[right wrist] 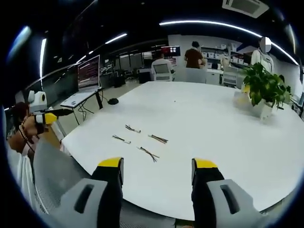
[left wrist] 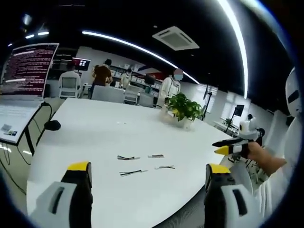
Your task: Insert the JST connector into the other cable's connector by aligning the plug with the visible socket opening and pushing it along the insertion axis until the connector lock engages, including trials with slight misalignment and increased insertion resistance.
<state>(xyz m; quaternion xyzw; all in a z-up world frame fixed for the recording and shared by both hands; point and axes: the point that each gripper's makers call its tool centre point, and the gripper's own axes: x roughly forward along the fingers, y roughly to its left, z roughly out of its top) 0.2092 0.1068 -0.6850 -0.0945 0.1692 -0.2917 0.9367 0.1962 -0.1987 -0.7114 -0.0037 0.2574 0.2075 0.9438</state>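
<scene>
A large white table (left wrist: 118, 128) carries four short cables laid in a loose cluster near its front edge, on the side closest to the person. In the left gripper view they read as two pairs: the far-left cable (left wrist: 128, 157) and far-right cable (left wrist: 156, 156) lie a little farther in from the edge, the near-left cable (left wrist: 132, 172) and near-right cable (left wrist: 165, 167) closer to it. All four lie flat and apart from one another; their connectors are too small to tell plug from socket.

The left gripper (left wrist: 149, 173) hangs above the table's front edge with its yellow-tipped jaws spread wide, nothing between them, the cables lying beyond the gap. The right gripper (right wrist: 156, 166) is likewise held off the table's near edge, jaws wide apart and holding nothing, with the same cables on the tabletop ahead of it.

A potted plant (left wrist: 183, 109) in a white pot stands toward the far side of the table. A black computer mouse (left wrist: 52, 125) rests near the table's left edge, and a laptop (left wrist: 21, 90) with a lit screen of text sits on a stand just off that edge. Office chairs (left wrist: 109, 93) line the far edge, and several people (left wrist: 101, 75) stand or sit in the room behind.
</scene>
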